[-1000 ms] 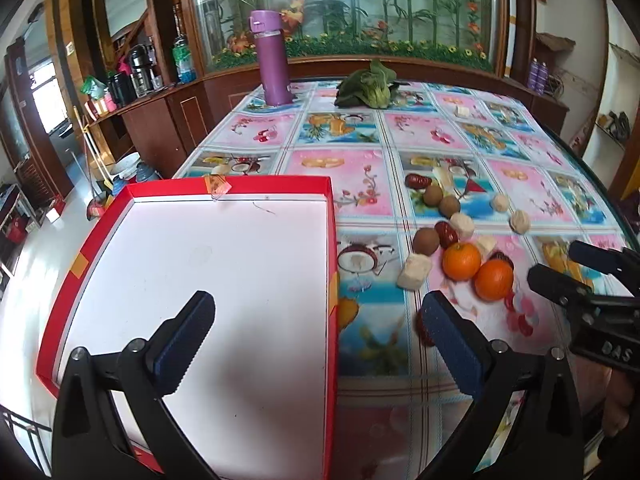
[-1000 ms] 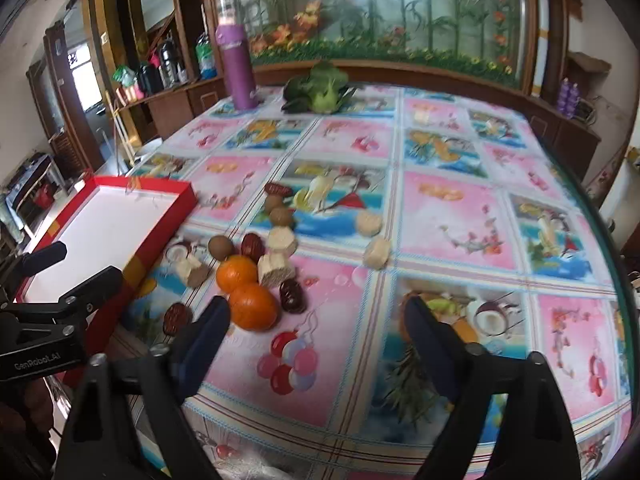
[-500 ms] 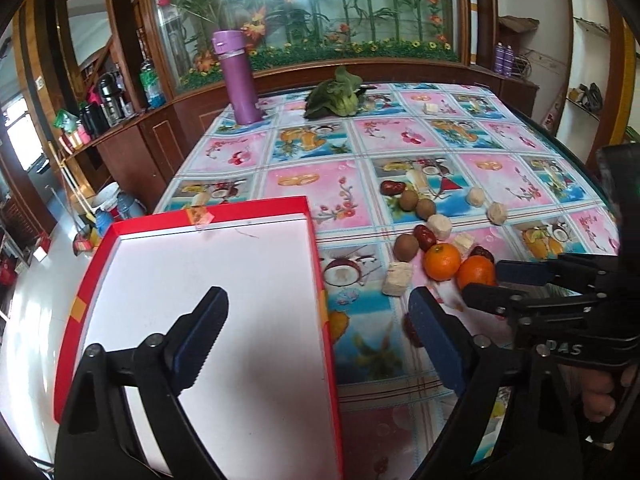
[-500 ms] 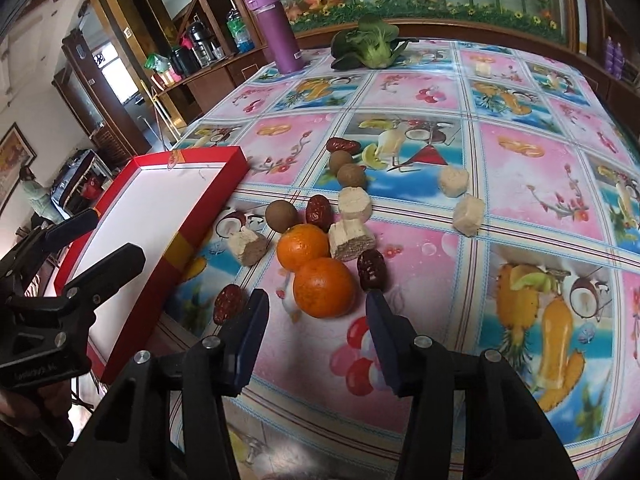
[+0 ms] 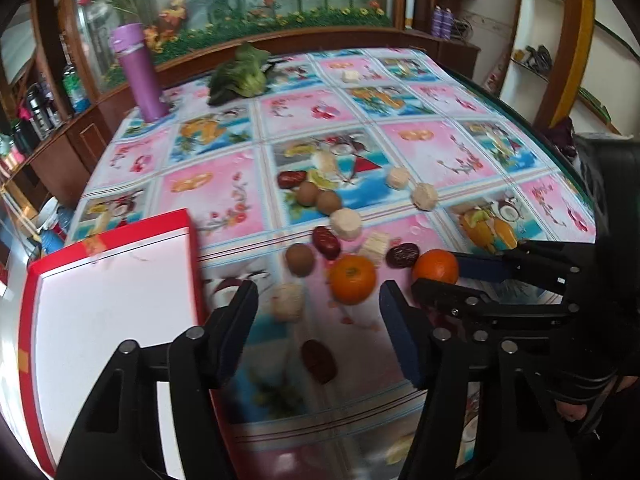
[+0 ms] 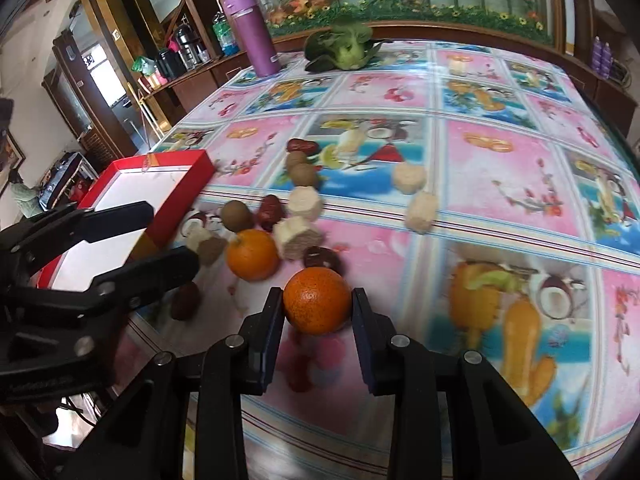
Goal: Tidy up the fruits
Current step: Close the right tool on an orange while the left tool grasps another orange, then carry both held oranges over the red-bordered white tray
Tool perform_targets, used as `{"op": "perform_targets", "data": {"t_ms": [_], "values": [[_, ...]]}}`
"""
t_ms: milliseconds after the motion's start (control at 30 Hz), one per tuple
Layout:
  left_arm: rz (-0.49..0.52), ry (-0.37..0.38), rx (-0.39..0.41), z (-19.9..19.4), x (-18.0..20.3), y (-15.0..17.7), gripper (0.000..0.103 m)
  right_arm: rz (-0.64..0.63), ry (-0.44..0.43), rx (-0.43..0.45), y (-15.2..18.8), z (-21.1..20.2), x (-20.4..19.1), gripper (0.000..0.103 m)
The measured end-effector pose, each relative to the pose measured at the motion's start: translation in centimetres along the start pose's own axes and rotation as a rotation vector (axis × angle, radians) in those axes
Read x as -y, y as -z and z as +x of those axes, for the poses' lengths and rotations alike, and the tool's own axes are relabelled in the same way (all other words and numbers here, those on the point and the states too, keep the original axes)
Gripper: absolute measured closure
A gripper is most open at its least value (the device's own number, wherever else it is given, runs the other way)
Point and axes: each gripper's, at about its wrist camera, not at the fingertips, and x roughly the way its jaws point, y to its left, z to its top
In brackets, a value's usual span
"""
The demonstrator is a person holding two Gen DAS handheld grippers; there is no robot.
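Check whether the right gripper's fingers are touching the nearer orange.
Touching. In the right wrist view, both fingers of the right gripper press against the sides of the orange, with no gap visible on either side.

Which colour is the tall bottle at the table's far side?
Purple bottle; right wrist view shows it best.

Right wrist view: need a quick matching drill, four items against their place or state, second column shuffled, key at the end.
Items
1. round orange fruit nearest the camera
2. tall purple plastic bottle
3. flat red-rimmed white tray
4. leafy green vegetable

Places or states
A. lying at the table's far edge, right of the bottle
B. between the right gripper's two pads
C. standing upright at the table's far left
D. holding no fruit, at the table's left edge

Pairs: 1-B, 2-C, 3-D, 4-A
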Motion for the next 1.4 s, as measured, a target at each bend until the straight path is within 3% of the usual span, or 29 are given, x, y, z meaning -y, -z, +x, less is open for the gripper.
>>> {"op": "perform_targets", "data": {"t_ms": [333, 500, 800, 1000, 1133, 1233, 1400], "values": [[0.049, 0.066, -0.120, 4.2, 0.8, -1.0, 0.067, 0.027, -0.019, 0.007, 0.8, -0.8, 1.9, 0.070], [0.066, 0.073, -0.143, 5.3, 0.8, -0.9, 0.068, 0.026, -0.026, 0.011, 0.8, -0.8, 2.0, 0.070], [0.027, 0.080, -0.111, 4.7, 0.4, -0.8, 0.070, 0.005, -0.002, 0.037, 0.7, -1.7, 1.1, 0.070], [-0.022, 0.058, 0.014, -0.1, -0.8, -0.2, 0.069, -0.050, 0.025, 0.099, 0.1, -3.2, -1.1, 0.070], [-0.108, -0.010, 0.111, -4.4, -3.9, 1.3, 0.069, -0.073, 0.004, 0.129, -1.1, -3.6, -3.6, 0.070], [-0.189, -0.154, 0.158, -6.9, -7.7, 3.3, 0.069, -0.094, -0.047, 0.130, -2.3, -3.2, -6.2, 0.070], [-0.324, -0.321, 0.143, -8.4, -13.8, 7.3, 0.069, -0.162, -0.156, 0.111, -4.4, -1.1, -12.3, 0.070]]}}
